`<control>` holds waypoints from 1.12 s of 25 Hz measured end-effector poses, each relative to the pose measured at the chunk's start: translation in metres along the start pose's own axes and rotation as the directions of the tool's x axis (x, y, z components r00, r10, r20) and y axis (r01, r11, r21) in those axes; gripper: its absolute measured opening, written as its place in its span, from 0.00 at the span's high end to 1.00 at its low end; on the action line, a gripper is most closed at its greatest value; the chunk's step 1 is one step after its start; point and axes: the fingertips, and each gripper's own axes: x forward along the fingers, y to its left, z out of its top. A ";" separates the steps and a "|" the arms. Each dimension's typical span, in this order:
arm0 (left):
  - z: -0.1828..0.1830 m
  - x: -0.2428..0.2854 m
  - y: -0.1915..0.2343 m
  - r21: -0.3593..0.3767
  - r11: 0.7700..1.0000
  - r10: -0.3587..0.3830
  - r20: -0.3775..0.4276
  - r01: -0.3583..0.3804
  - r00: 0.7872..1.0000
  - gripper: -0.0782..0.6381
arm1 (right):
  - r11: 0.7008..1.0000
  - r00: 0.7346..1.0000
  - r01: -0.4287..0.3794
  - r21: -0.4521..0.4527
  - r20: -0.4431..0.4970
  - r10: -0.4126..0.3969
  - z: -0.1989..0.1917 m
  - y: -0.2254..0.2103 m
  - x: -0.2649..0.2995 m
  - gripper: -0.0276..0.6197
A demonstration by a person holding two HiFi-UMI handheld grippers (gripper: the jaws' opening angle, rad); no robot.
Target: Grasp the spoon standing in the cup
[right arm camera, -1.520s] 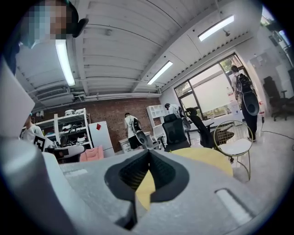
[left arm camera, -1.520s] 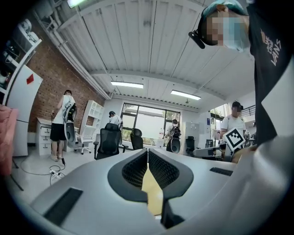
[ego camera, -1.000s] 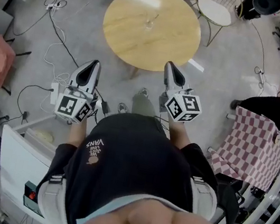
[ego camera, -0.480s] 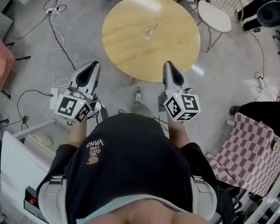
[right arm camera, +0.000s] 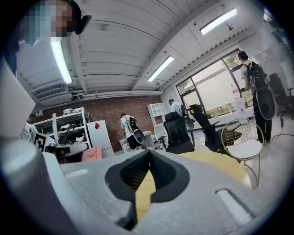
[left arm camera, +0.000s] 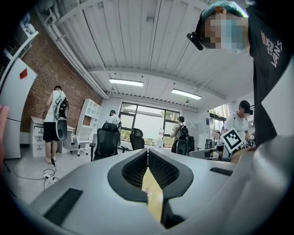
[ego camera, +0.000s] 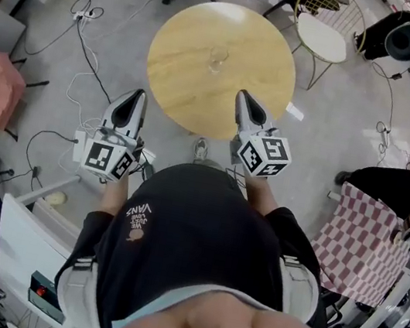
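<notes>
Well short of the cup, both tongs closed and empty

Centrally on the round wooden table stands the clear glass cup; the spoon in it is too small to make out; the left gripper hangs over the grey floor beside the table's near edge, its jaws pressed together at the tips with nothing between them; the right gripper reaches just over that near edge, jaws likewise shut tip to tip and empty; both sit well apart from the cup; a white-seated wire chair stands beyond the table, and a red-checked cloth lies off to the right
</notes>
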 end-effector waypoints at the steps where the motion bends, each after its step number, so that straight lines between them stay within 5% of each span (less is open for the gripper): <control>1: 0.001 0.006 0.001 -0.002 1.000 0.007 0.002 -0.007 1.000 0.87 | 1.000 1.000 -0.007 -0.005 -0.003 0.007 0.002 -0.004 0.005 0.96; 16: 0.004 0.079 -0.001 0.012 0.999 0.045 -0.005 -0.045 0.999 0.87 | 0.996 0.995 -0.086 -0.027 -0.045 0.085 0.015 -0.055 0.052 0.96; 28: 0.010 0.131 0.039 -0.003 0.990 -0.142 -0.040 0.141 0.989 0.87 | 0.996 0.997 0.083 0.013 -0.009 -0.083 0.016 -0.058 0.075 0.96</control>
